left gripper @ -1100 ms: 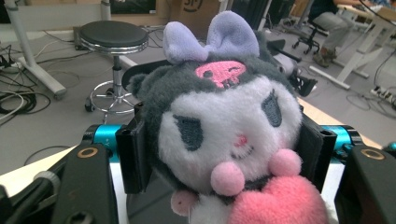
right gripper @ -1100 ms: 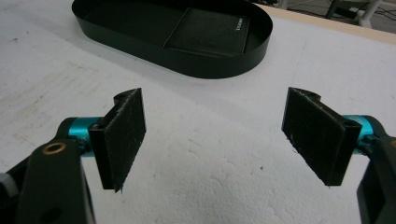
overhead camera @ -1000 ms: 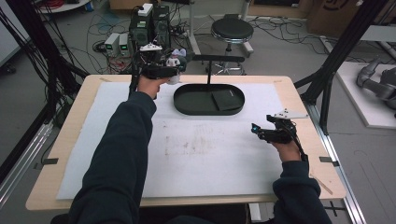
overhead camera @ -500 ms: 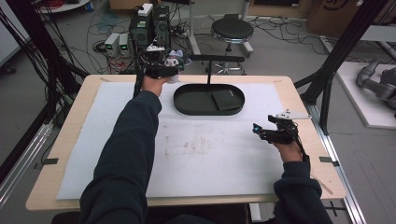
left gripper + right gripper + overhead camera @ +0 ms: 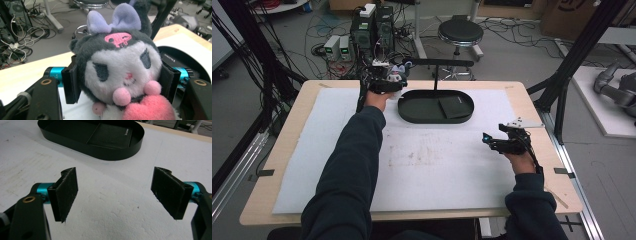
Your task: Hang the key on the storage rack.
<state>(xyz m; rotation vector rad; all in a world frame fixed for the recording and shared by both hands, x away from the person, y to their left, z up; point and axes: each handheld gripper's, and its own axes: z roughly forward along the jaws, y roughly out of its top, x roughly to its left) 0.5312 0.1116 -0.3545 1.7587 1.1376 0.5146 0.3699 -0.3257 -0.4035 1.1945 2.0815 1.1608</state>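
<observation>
A plush toy [image 5: 117, 67] with a grey hood, white face, lilac bow and pink heart sits squeezed between the jaws of my left gripper [image 5: 120, 82]. From above, that gripper [image 5: 387, 82] is at the table's far edge, just left of the black oval tray [image 5: 412, 112], with the plush toy [image 5: 398, 75] at its tip. A black wallet [image 5: 453, 106] lies in the tray's right half. My right gripper [image 5: 492, 141] hovers over the white mat at the right, open, with nothing between its pads [image 5: 66, 192]. Ahead of it lie the tray [image 5: 117, 155] and wallet [image 5: 110, 136].
A white foam mat [image 5: 427, 165] covers most of the wooden table [image 5: 532, 100]. A black T-shaped stand [image 5: 437, 64] rises behind the tray. Beyond the far edge are a stool [image 5: 460, 32], cables and electronics boxes [image 5: 372, 25]. Black frame posts [image 5: 572, 65] flank the table.
My left gripper, holding the plush toy, has shifted slightly right along the far edge toward the tray. The right gripper has drifted a little right.
</observation>
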